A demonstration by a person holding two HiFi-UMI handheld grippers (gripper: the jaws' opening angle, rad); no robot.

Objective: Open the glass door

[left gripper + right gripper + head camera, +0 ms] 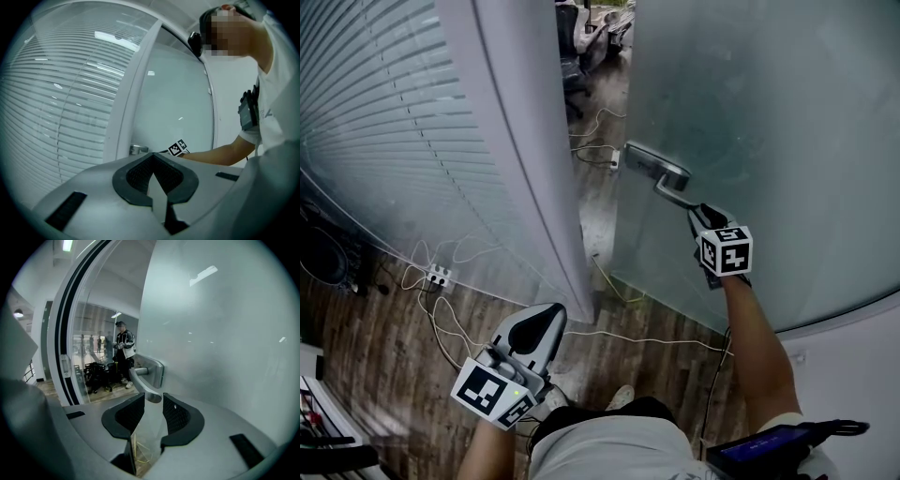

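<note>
The frosted glass door (769, 112) stands ajar, a gap showing between it and the grey frame post (534, 141). Its metal lever handle (670, 187) juts from a plate on the door's edge. My right gripper (698, 214) reaches up to the lever and is shut on its free end. In the right gripper view the handle (143, 383) curves down between the right gripper's (153, 401) two dark pads. My left gripper (546, 314) hangs low in front of the post, shut and holding nothing. In the left gripper view the left gripper (152, 157) faces the door, with the handle (137, 149) ahead.
A glass wall with blinds (384, 112) runs along the left. Cables (600, 337) and a power strip (439, 277) lie on the wood floor by the threshold. Office chairs (581, 37) stand beyond the gap, and a person (123, 352) stands in the far room.
</note>
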